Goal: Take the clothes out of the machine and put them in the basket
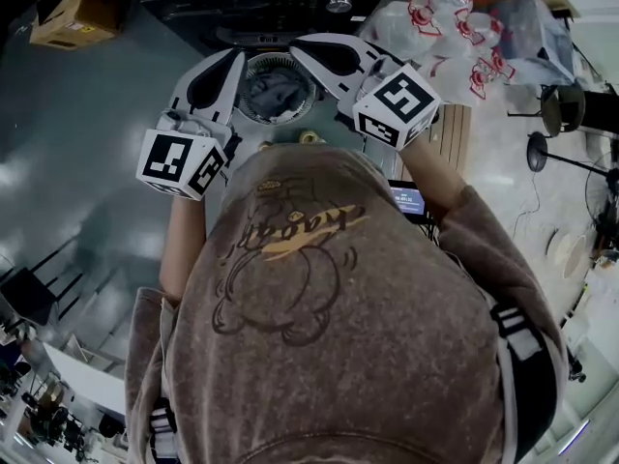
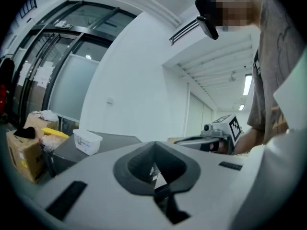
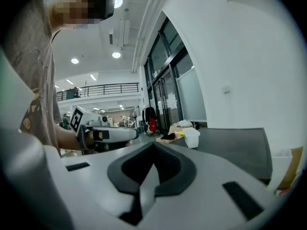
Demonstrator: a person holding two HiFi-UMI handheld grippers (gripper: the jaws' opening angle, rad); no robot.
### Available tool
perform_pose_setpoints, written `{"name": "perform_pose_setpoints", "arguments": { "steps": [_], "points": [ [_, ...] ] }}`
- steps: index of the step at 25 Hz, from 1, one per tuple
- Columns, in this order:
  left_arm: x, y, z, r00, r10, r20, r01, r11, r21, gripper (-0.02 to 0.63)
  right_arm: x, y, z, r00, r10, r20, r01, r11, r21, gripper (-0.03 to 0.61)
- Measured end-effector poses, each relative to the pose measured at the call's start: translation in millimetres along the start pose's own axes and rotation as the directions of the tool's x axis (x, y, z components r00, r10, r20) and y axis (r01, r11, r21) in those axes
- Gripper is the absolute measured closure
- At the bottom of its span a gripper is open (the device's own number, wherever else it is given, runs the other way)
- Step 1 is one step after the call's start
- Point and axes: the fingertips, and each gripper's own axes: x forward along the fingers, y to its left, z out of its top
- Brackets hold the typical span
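Now, head view: the camera looks steeply down past a person's brown printed top [image 1: 319, 288].
Hands: the left gripper [image 1: 232, 64] and the right gripper [image 1: 308, 50] are both held up in front of the chest. Their marker cubes are nearest the camera and their tips point toward the machine [image 1: 261, 3].
Drum: its round opening sits just beyond the 2 sets of jaws, near the top of the frame.
Laundry: the clothes [image 1: 276, 90] lie as a grey bundle inside the drum, and neither gripper touches them.
Floor: a cardboard box [image 1: 73, 8] stands at upper left and white bags with red print [image 1: 450, 22] at upper right.
Left gripper view: the jaws are pressed together with nothing between them.
Beyond them: a white tub [image 2: 87, 141] stands on the machine's dark top, with the cardboard box [image 2: 21, 155] just left of it. The right gripper [image 2: 192, 140] shows at the right, held level in a hand.
Backdrop: glass doors at the left and a white wall ahead.
Right gripper view: the jaws are closed on each other and empty.
Beyond them: the left gripper [image 3: 132, 134] is level at the left and the white tub [image 3: 192, 138] sits on the machine's dark top [image 3: 235, 145]. Glass doors and ceiling lights lie behind.
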Motion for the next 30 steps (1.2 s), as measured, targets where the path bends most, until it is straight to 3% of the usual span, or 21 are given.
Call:
{"name": "perform_pose_setpoints", "arguments": {
  "steps": [7,19,30],
  "points": [
    [11.6,-2.4,-18.2,1.000,0.031,0.007,-0.030,0.999,-0.016,0.611,-18.0,-19.8,-16.6,1.000,-0.017,0.019,0.017,1.000,0.012,0.582],
    [27.1,11.6,-33.4,0.994,0.108,0.000,-0.108,0.993,-0.038,0.611,-27.5,-54.8,-30.6,0.989,-0.133,0.070,0.129,0.989,0.070,0.583],
    [24.2,22.7,-31.0,0.989,0.148,-0.008,-0.148,0.987,-0.062,0.611,-15.1,-54.7,-30.5,0.989,-0.130,0.066,0.124,0.989,0.086,0.583]
  ]
}}
